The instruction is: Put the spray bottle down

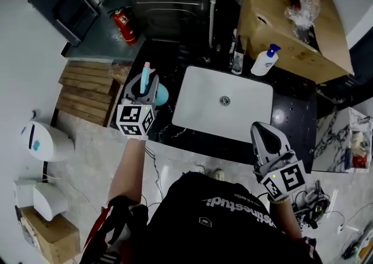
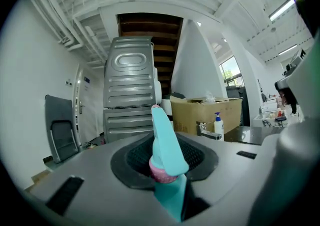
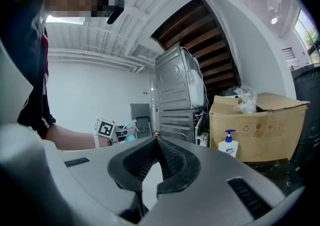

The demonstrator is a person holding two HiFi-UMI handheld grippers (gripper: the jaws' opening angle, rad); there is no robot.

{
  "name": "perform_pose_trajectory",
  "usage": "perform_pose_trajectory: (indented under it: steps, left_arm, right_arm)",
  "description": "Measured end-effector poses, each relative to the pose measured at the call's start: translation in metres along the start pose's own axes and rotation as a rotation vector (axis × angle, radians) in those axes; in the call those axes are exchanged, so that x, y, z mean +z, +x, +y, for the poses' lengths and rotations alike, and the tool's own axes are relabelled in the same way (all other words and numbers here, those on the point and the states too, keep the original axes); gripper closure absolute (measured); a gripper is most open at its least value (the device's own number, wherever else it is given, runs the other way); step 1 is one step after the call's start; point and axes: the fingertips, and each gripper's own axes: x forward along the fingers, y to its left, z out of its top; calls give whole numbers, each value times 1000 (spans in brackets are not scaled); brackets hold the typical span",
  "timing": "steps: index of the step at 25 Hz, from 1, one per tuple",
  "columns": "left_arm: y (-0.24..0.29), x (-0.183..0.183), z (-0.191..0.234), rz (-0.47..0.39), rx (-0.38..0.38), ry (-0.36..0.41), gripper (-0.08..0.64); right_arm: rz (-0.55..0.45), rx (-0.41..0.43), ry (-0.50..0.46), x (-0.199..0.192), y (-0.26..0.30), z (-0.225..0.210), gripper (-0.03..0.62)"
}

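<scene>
A teal spray bottle [image 1: 161, 94] with a pink collar hangs over the dark counter [image 1: 291, 102], just left of the white sink [image 1: 198, 111]. My left gripper [image 1: 145, 84] is shut on it. In the left gripper view the bottle's trigger head [image 2: 163, 142] stands upright between the jaws, with its lower body hidden. My right gripper [image 1: 261, 131] hovers at the counter's front edge, right of the sink. Its jaws meet at the tips [image 3: 156, 140] with nothing between them. The right gripper view also shows the left gripper's marker cube [image 3: 105, 128] and the bottle [image 3: 131, 130] far off.
A soap pump bottle [image 1: 265, 60] and a faucet [image 1: 236, 53] stand behind the sink. A cardboard box [image 1: 291, 30] sits at the back right. A ribbed metal appliance [image 1: 169, 0], a red fire extinguisher [image 1: 124, 25] and a wooden pallet [image 1: 87, 91] lie to the left.
</scene>
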Motion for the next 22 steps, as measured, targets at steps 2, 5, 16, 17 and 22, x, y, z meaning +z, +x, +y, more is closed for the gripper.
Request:
perform_pose_trajectory:
  steps: [2, 5, 16, 17, 22]
  left_arm:
    - [8, -9, 10, 1, 13, 2, 443]
    - [21, -21, 20, -2, 32, -31, 443]
    - [42, -69, 29, 65, 80, -35, 443]
    - [42, -69, 30, 65, 84, -36, 442]
    - [46, -71, 30, 78, 77, -33, 442]
  right_arm:
    - [10, -4, 0, -3, -2, 1, 555]
    - [24, -9, 1, -7, -3, 2, 555]
    - [29, -29, 0, -7, -9, 2, 555]
    - [30, -31, 1, -7, -9, 2, 555]
    - [25, -33, 4, -7, -9, 3, 555]
